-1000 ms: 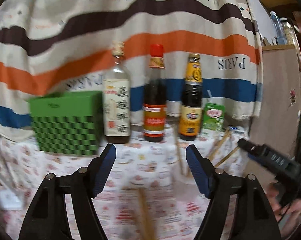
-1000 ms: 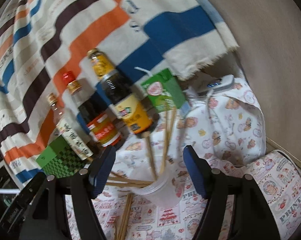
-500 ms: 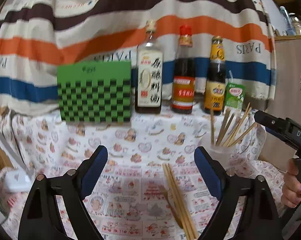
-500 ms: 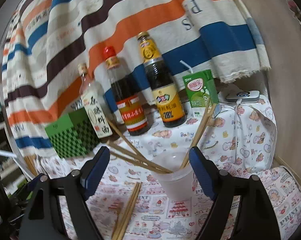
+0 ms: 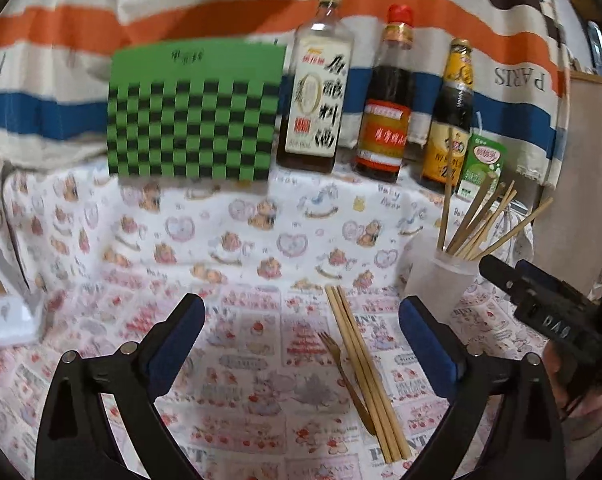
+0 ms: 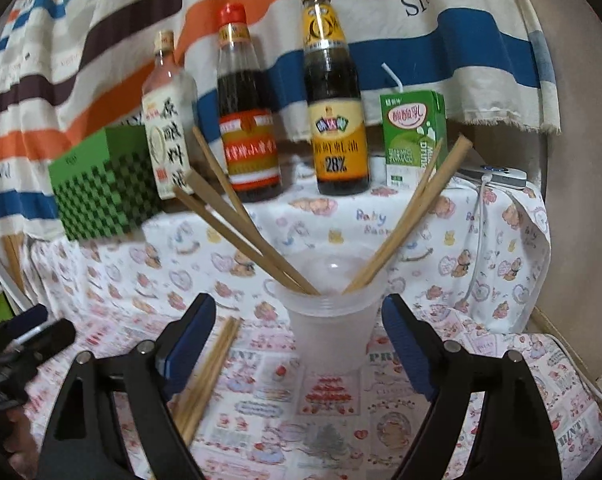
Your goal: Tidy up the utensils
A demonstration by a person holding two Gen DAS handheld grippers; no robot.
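Observation:
Three loose chopsticks (image 5: pixel 365 376) and a small wooden fork (image 5: pixel 341 372) lie on the printed tablecloth, between and just ahead of the fingers of my left gripper (image 5: pixel 301 340). Its jaws are opening and grip nothing. A translucent plastic cup (image 6: pixel 329 328) holding several chopsticks (image 6: pixel 241 232) stands right in front of my right gripper (image 6: pixel 297 340), which is open; its pads do not touch the cup. The same cup (image 5: pixel 441 280) shows at the right of the left wrist view. The loose chopsticks (image 6: pixel 209 372) lie left of the cup, partly behind the right gripper's left finger.
Along the back, against a striped cloth, stand a green checked box (image 5: pixel 193 112), three sauce bottles (image 5: pixel 317 92) (image 5: pixel 385 100) (image 5: pixel 449 120) and a green drink carton (image 5: pixel 481 164). A small white box (image 5: pixel 7 320) sits far left. A power bank (image 6: pixel 497 174) with cable lies back right.
Both views have sunk and pulled back from the bottles. Both pairs of jaws have widened. The right view has rolled upright. The loose chopsticks and fork have come into the left view.

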